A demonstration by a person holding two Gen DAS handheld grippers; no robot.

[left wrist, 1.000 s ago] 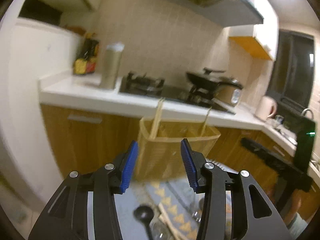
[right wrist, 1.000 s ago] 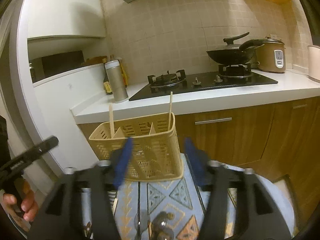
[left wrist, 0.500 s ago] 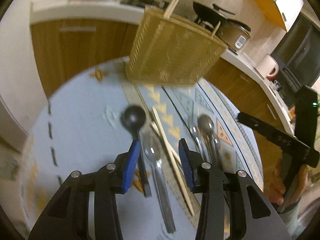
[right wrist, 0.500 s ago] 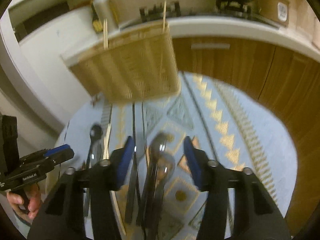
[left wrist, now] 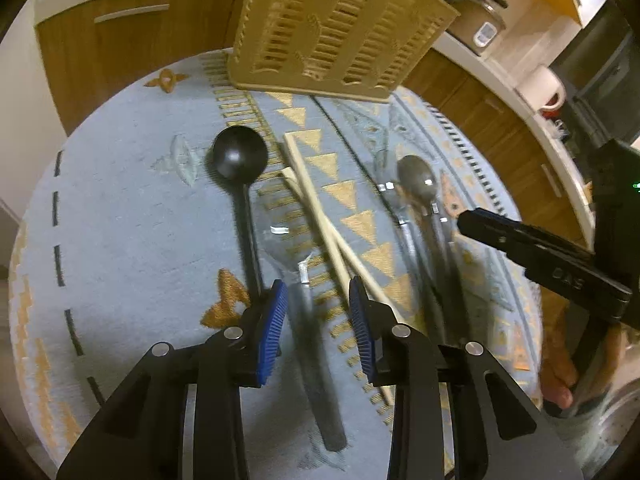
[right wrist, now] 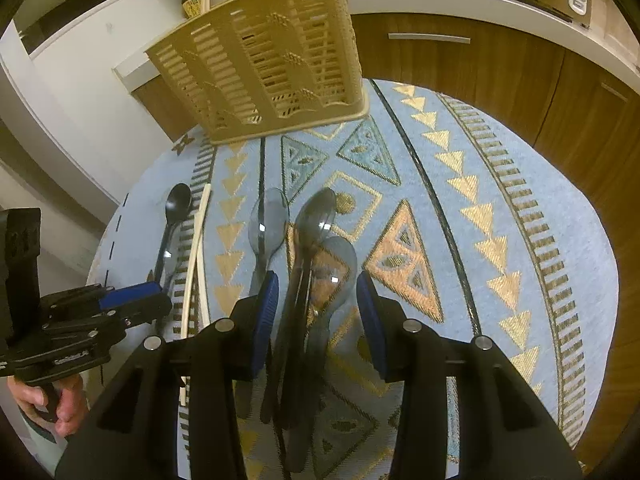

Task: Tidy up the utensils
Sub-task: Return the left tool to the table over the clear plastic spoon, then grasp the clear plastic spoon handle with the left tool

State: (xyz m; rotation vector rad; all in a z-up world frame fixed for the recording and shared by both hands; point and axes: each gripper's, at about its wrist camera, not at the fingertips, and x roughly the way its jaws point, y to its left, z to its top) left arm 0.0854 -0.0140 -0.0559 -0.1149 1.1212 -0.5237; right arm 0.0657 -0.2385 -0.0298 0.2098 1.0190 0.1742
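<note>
- Left gripper (left wrist: 316,320): jaws closing, not yet clamped; clear spoon (left wrist: 304,292) handle lies between the pads, gaps visible on both sides.
- Right gripper (right wrist: 317,316): jaws closing, not clamped; a stack of 2 overlapping clear spoons (right wrist: 316,248) sits between the pads.
- Rest of the utensils lie on the round patterned table (right wrist: 520,208): black spoon (left wrist: 240,160), 2 crossed chopsticks (left wrist: 320,216). Beige slotted basket (right wrist: 264,52) stands at the far edge, chopsticks already in it.
- Risk: right jaws may pinch both stacked spoons, so one slips off on the lift.
- Risk: left pad sits close to the black spoon handle; may snag or nudge it.
- Risk: smooth thin handles could twist in the grip.
</note>
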